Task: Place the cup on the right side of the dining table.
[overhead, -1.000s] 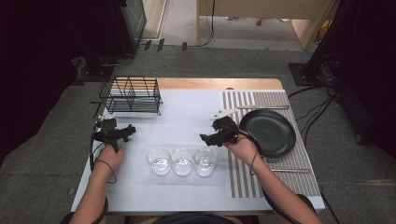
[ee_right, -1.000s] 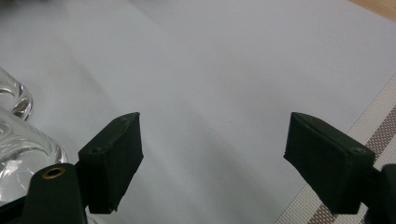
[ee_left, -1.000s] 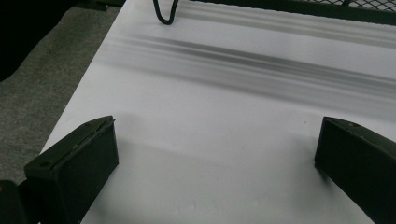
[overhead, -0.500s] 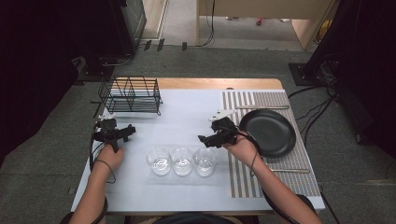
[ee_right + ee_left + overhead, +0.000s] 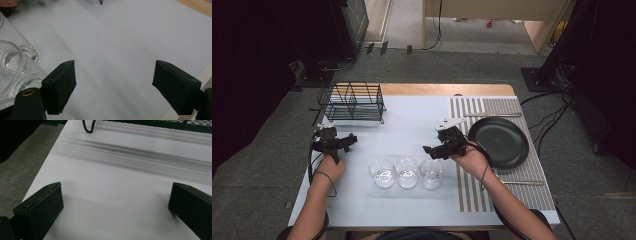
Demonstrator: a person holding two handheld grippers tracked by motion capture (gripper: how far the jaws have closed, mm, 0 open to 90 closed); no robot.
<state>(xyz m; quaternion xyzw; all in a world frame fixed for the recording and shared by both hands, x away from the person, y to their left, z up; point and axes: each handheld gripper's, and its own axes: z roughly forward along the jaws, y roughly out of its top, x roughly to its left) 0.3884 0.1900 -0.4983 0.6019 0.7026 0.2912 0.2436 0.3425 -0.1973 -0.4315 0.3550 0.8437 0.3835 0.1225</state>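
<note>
The right gripper [image 5: 428,150] hangs just above and behind the right-hand glass [image 5: 431,173], its jaws spread apart with nothing between them; in the right gripper view [image 5: 112,75] the two black jaws stand wide over bare white tabletop, and the glass rims [image 5: 15,62] show just beside the left jaw, not touching it. The hand [image 5: 469,159] holding it lies to the right of that glass, over the edge of the striped placemat [image 5: 472,190].

That glass is the right end of a row of three clear drinking glasses, touching or nearly so; the middle glass [image 5: 407,172] and the left-hand glass [image 5: 383,172] follow to its left. All three stand upright and look see-through down to their bases; whether any liquid is in them cannot be told.

To the right of the right-hand glass, on the placemat, sits a black plate [image 5: 498,142], its dark surface bare.

The left gripper [image 5: 352,139] is well to the left of the row and a little behind it, jaws also spread on nothing; the left gripper view [image 5: 115,195] shows plain white table [image 5: 112,170] between them. Farther behind, at the table's back left, stands a black wire rack [image 5: 352,102]; what it holds cannot be made out
</note>
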